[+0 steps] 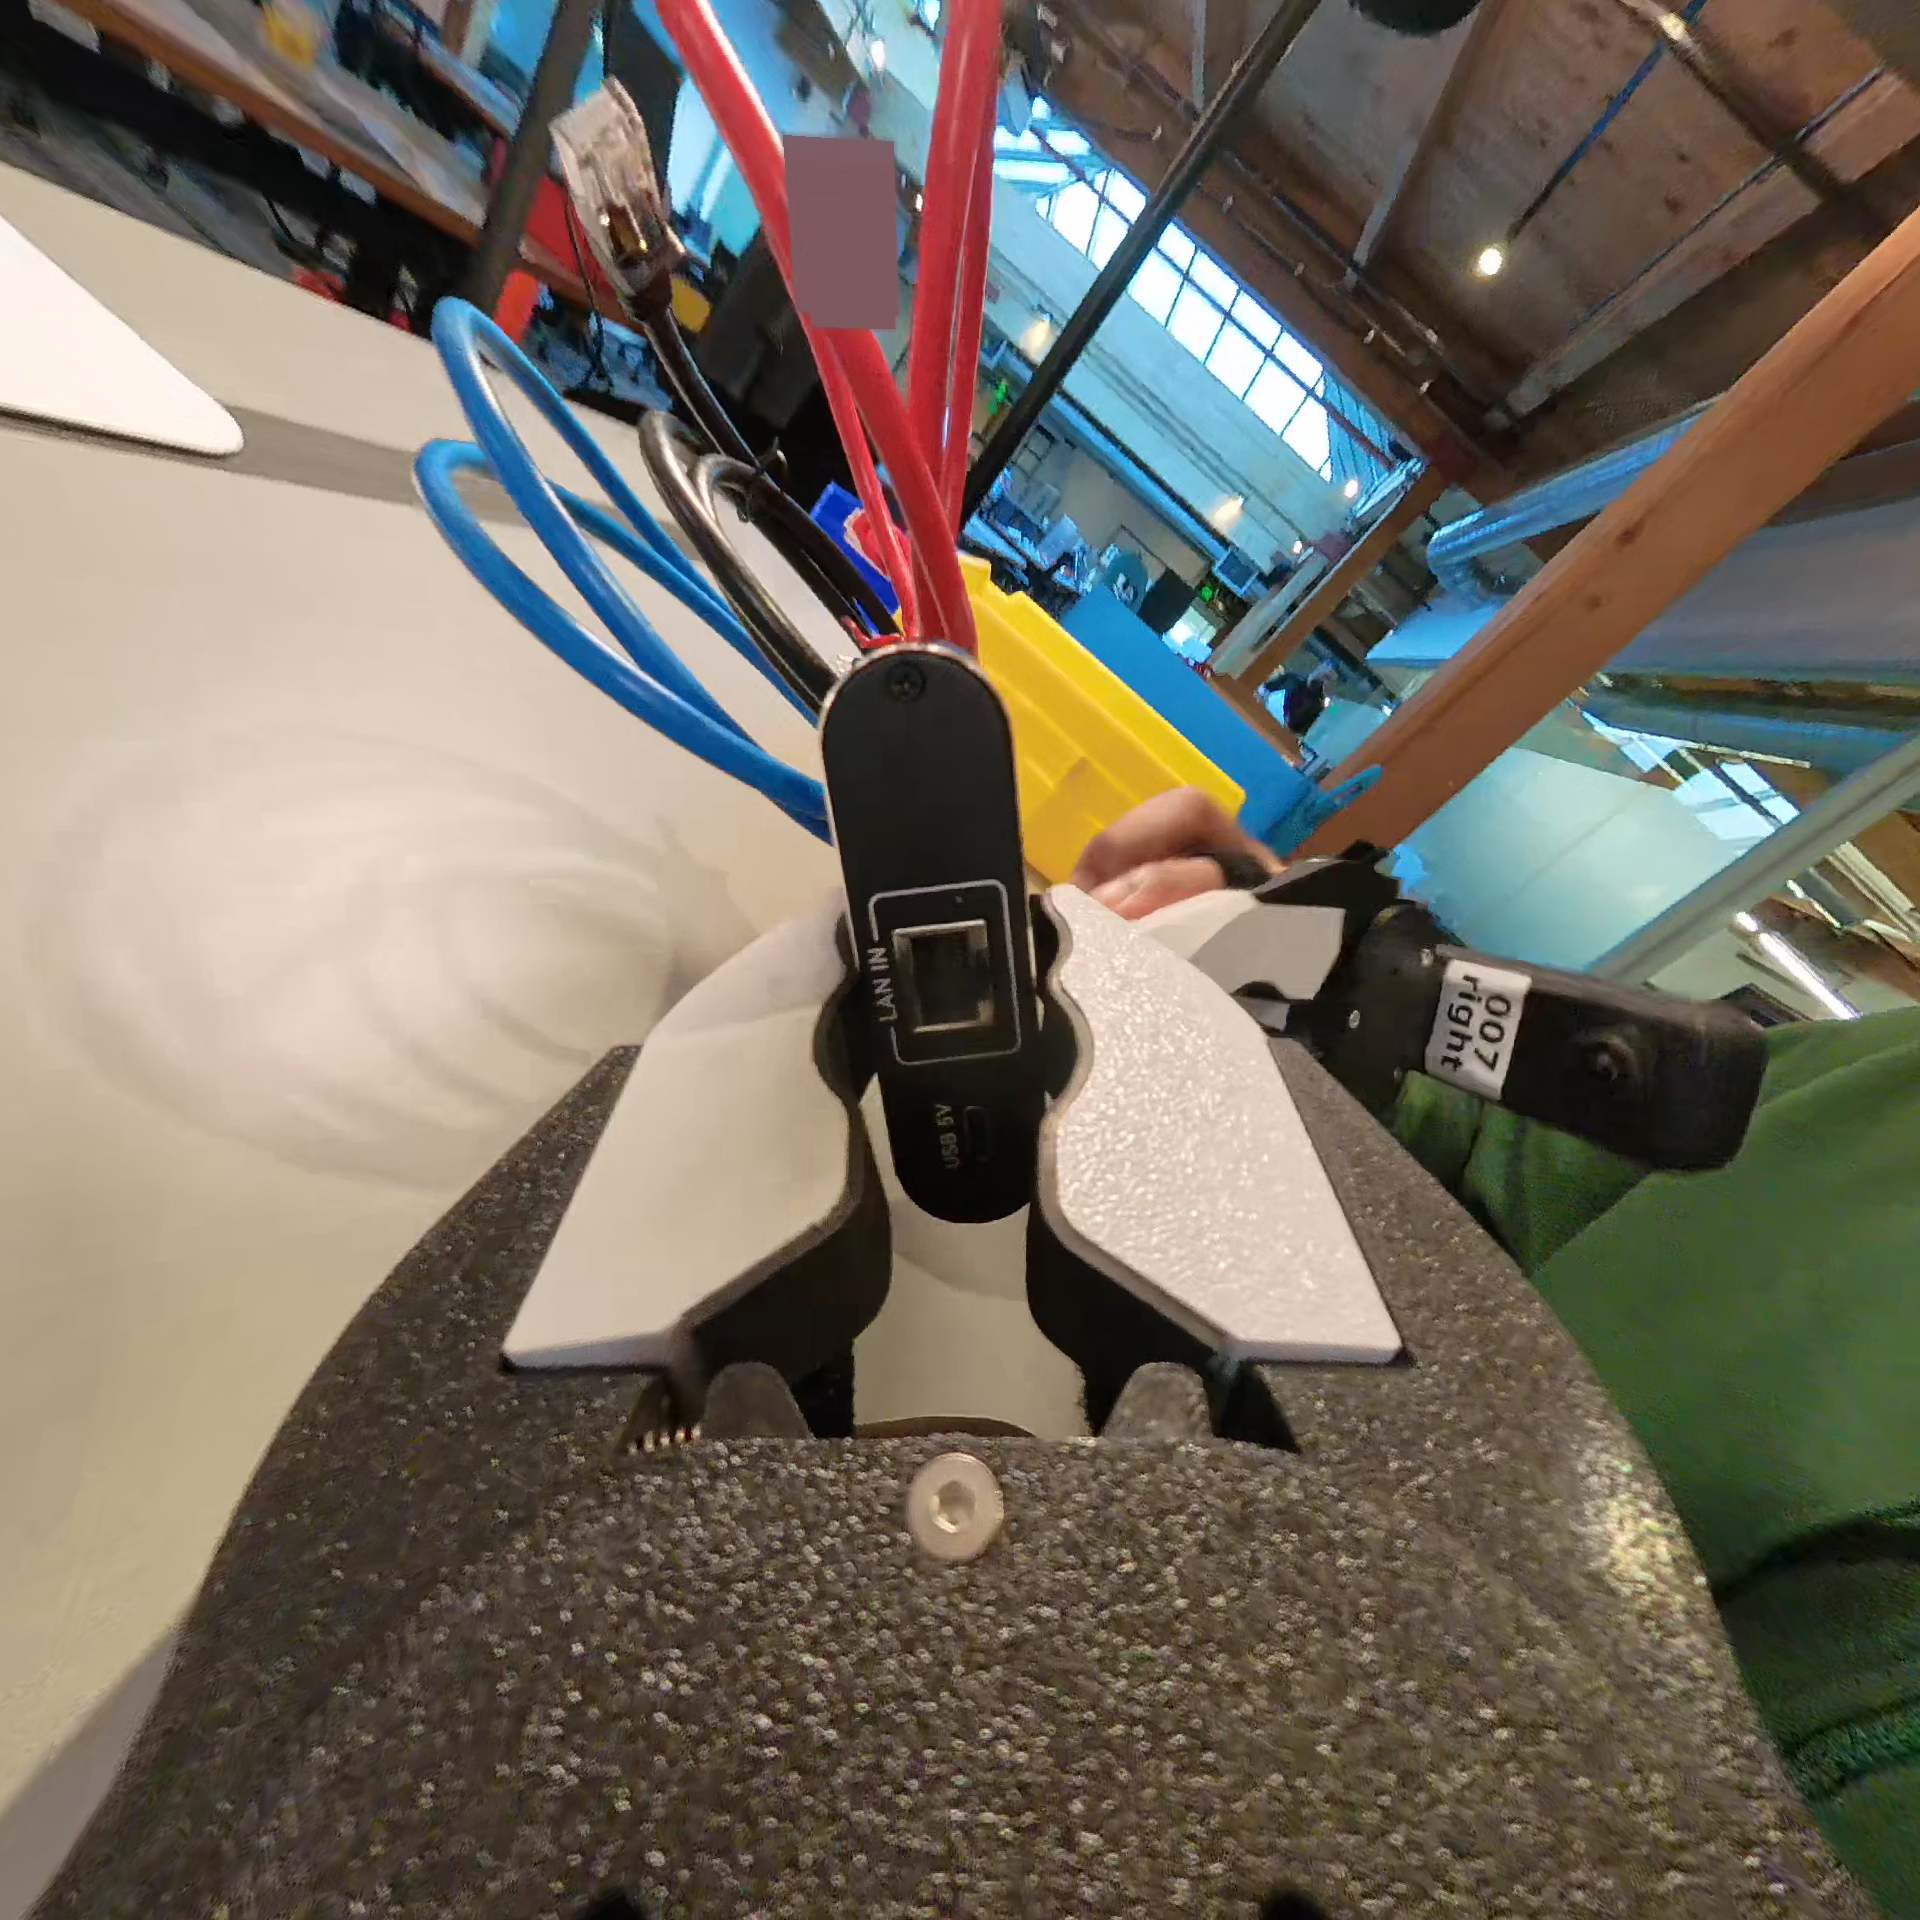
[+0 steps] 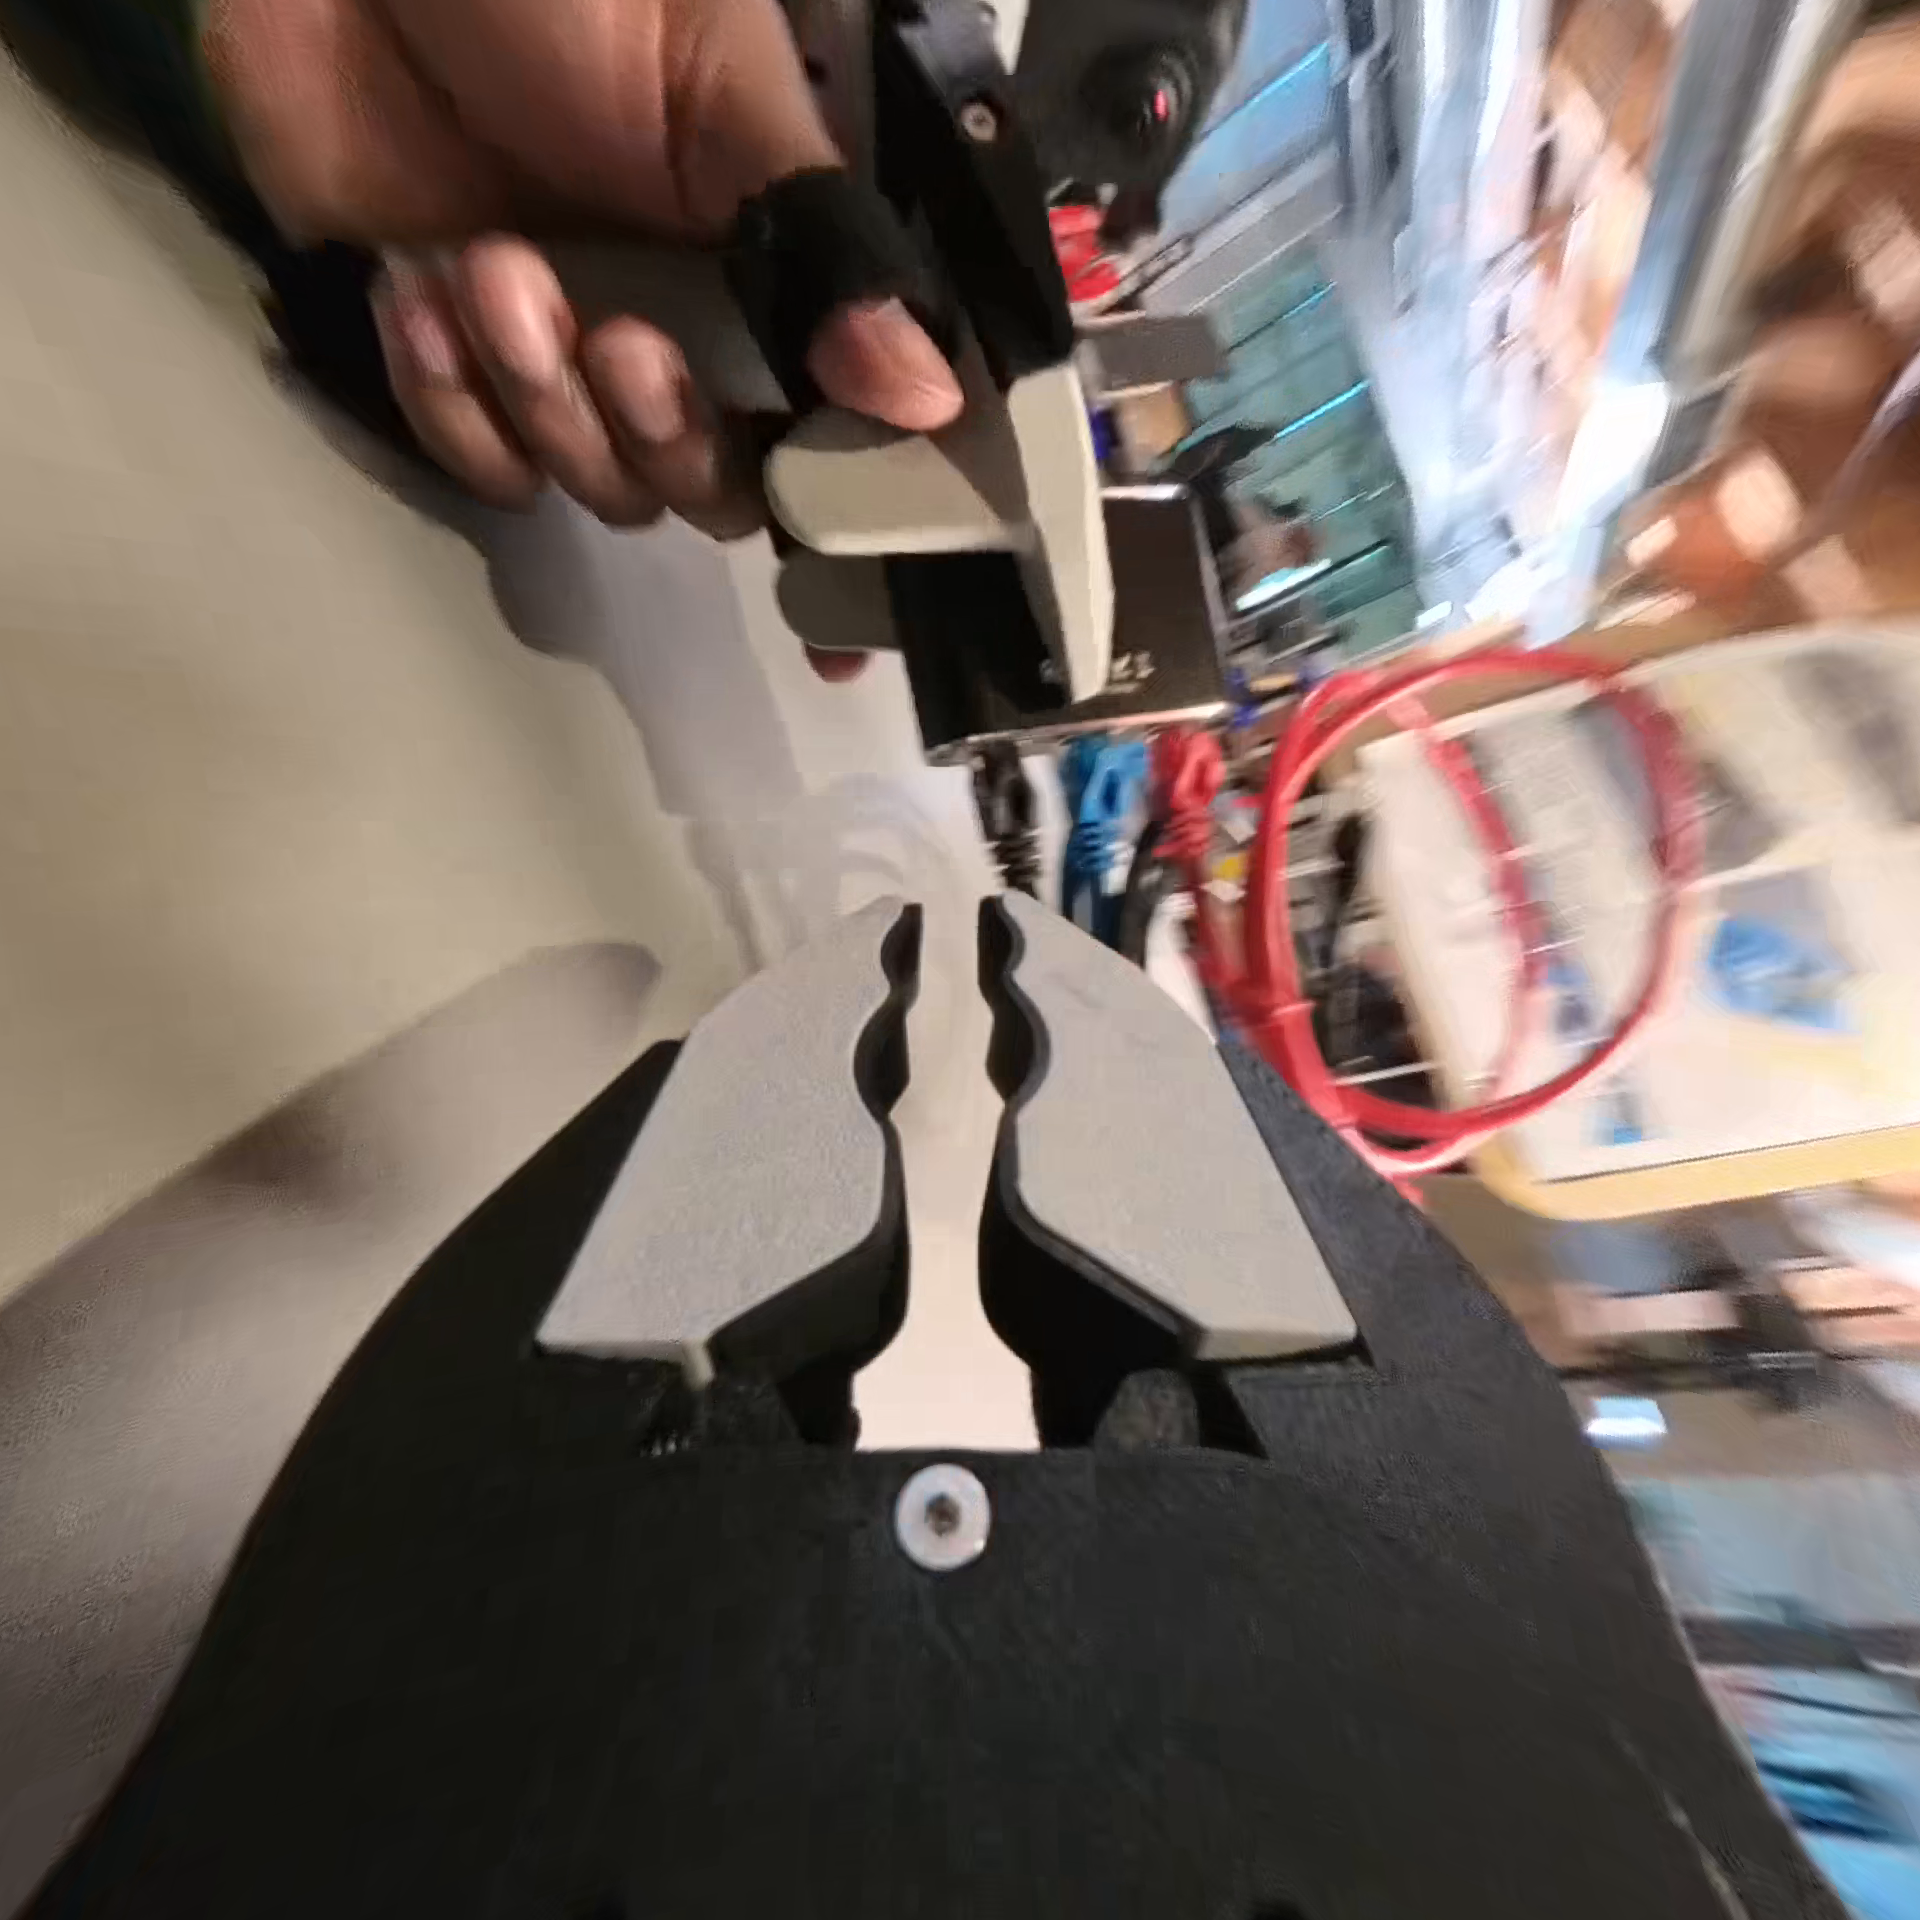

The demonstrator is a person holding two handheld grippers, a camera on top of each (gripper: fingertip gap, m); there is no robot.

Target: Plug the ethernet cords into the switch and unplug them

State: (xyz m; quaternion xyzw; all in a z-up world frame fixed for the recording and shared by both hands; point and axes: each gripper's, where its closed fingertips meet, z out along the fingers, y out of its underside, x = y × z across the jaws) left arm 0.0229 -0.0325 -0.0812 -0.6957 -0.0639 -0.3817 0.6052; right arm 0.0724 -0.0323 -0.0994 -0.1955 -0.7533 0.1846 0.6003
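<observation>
Left wrist view, grip: My left gripper (image 1: 940, 1023) is clamped on the black switch (image 1: 925, 935), its white fingers (image 1: 1184, 1122) pinching the narrow body from both sides, the end face with the single network port turned toward the camera.

Left wrist view, cords: Red ethernet cords (image 1: 940, 436), a blue ethernet cord (image 1: 582, 582) and a black cord (image 1: 727, 540) rise from the far side of the switch; one clear-plastic plug (image 1: 603, 145) hangs free in the air above the white table (image 1: 260, 727).

Left wrist view, background: A yellow bin (image 1: 1081, 727) sits behind the switch, and the right gripper (image 1: 1278, 935) shows beside it with a green sleeve (image 1: 1714, 1299) under it.

Right wrist view, fingers: My right gripper (image 2: 948, 920) holds nothing; its grey fingers (image 2: 748, 1122) stand narrowly apart with bare table between them.

Right wrist view, target: Ahead, a hand (image 2: 582, 312) grips the left tool, which holds the switch (image 2: 1153, 613); black, blue and red plug boots sit along its lower edge, and a red loop (image 2: 1455, 883) hangs off to the right. The picture is smeared, so I cannot say which plugs are fully seated.

Step in hand: I judge the right gripper is lining up on a plug boot at the switch.

How to do it well: Keep the left clamp firm and steady, close on the boot and not the cable, press the latch tab, and pull straight along the port's axis.
</observation>
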